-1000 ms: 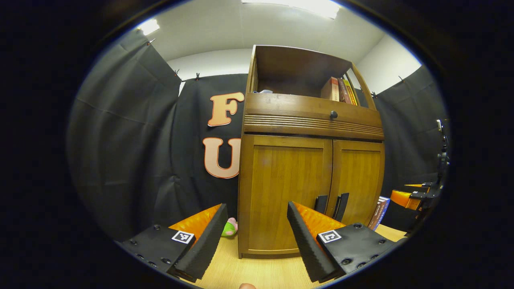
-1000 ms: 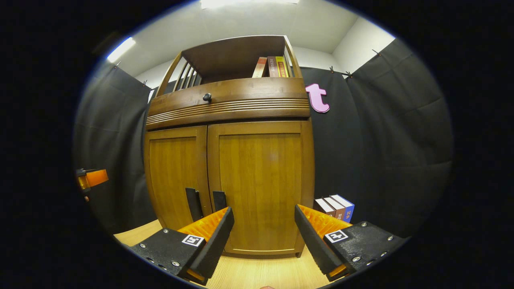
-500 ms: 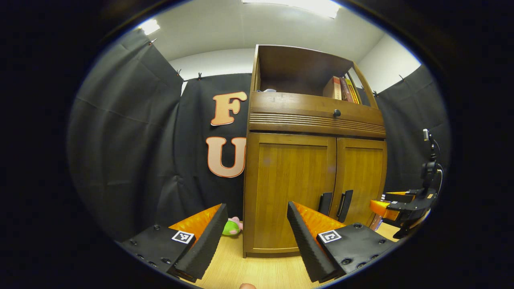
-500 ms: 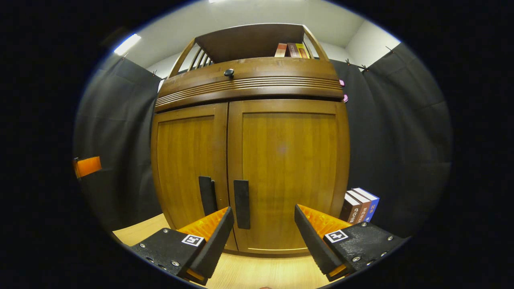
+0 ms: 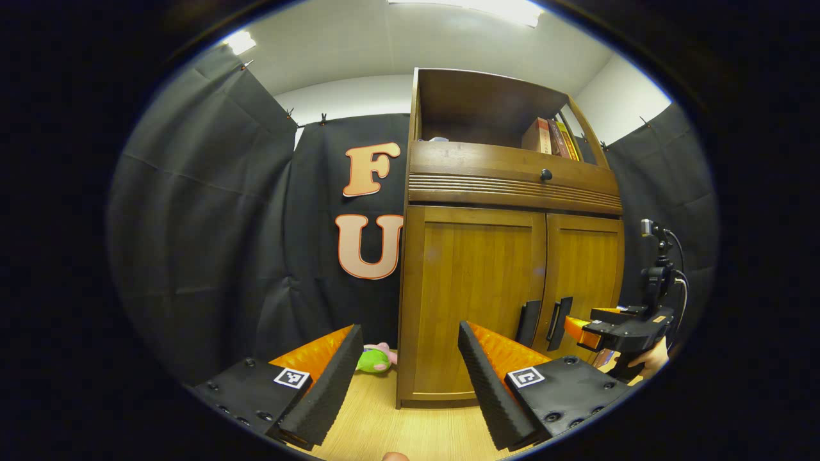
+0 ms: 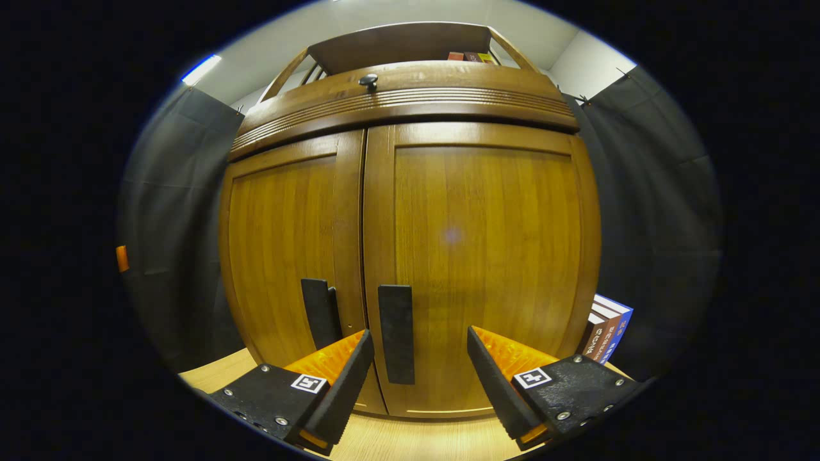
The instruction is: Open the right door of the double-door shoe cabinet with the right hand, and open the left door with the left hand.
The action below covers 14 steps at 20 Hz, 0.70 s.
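The wooden shoe cabinet [image 5: 512, 256] stands with both doors shut. In the right gripper view its right door [image 6: 487, 256] looms close, and the black right handle [image 6: 397, 333] shows between the fingers of my open right gripper [image 6: 419, 334], nearer the left finger. The left handle [image 6: 318, 314] is just beyond it. My left gripper [image 5: 409, 331] is open and empty, farther back, facing the cabinet's left edge and left door [image 5: 474, 301]. From there the right gripper [image 5: 580, 323], held by a hand [image 5: 650, 362], has its tips beside the two handles [image 5: 528, 323].
A green plush toy [image 5: 375, 360] lies on the wooden floor [image 5: 384, 435] left of the cabinet. Books [image 6: 608, 326] stand at its right side, more books [image 5: 551, 137] on the open top shelf. A drawer with a black knob [image 5: 546, 174] sits above the doors.
The right gripper has moved in close to the doors, so the right handle now sits between its fingers. The left gripper's view has swung slightly left. Both doors stay shut.
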### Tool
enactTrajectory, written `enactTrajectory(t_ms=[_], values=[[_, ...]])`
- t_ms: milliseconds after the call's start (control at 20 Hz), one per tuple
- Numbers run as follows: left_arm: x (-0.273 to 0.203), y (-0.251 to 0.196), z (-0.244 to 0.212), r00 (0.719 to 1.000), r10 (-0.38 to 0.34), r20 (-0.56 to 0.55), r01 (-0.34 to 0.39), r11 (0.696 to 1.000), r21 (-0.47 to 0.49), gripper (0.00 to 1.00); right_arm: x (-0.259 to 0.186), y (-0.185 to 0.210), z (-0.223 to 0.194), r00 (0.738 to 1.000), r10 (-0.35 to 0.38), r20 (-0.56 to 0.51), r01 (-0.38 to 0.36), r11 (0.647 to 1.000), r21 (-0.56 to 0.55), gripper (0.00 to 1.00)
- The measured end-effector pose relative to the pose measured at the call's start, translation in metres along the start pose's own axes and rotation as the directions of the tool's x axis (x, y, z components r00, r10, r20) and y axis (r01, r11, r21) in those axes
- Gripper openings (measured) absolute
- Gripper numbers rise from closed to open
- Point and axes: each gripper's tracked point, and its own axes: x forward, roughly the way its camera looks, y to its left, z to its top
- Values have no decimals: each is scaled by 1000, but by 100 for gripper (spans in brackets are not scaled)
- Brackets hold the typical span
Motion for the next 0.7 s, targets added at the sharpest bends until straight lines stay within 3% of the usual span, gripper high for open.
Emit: enactTrajectory(t_ms=[50, 100, 150, 200, 300, 350, 400, 450, 500, 550, 700], values=[[1, 1, 0, 1000, 1, -2, -1, 1000, 1, 95, 6, 0, -3, 1000, -7, -7, 7, 1000, 1, 99], [1, 2, -2, 1000, 1, -6, -1, 1000, 1, 95, 12, -1, -5, 1000, -14, -9, 14, 1000, 2, 86], [3, 3, -3, 1000, 0, -9, 0, 1000, -1, 95, 17, 1, -5, 1000, -14, -11, 14, 1000, 2, 92], [3, 4, -5, 1000, 0, -11, 0, 1000, -1, 95, 23, 5, -9, 1000, -12, -14, 12, 1000, 1, 79], [4, 7, -5, 1000, 4, -12, -4, 1000, -1, 95, 29, 11, -12, 1000, -4, -21, 4, 1000, 4, 71], [5, 9, -5, 1000, 9, -11, -9, 1000, -1, 95, 31, 12, -14, 1000, -6, -27, 6, 1000, 3, 53], [6, 11, -6, 1000, 12, -11, -12, 1000, -4, 95, 33, 14, -17, 999, -5, -35, 5, 1000, 5, 61], [7, 12, -7, 1000, 13, -12, -13, 1000, -6, 95, 35, 16, -20, 999, -3, -44, 3, 1000, 8, 43], [6, 12, -10, 1000, 13, -15, -13, 1000, -10, 95, 36, 16, -23, 998, -2, -56, 2, 1000, 9, 40], [7, 13, -11, 1000, 13, -20, -14, 1000, -12, 95, 37, 18, -24, 998, 8, -63, -7, 1000, 15, 44], [7, 14, -14, 999, 18, -28, -19, 1000, -15, 95, 34, 17, -25, 998, 14, -60, -12, 1000, 20, 36]])
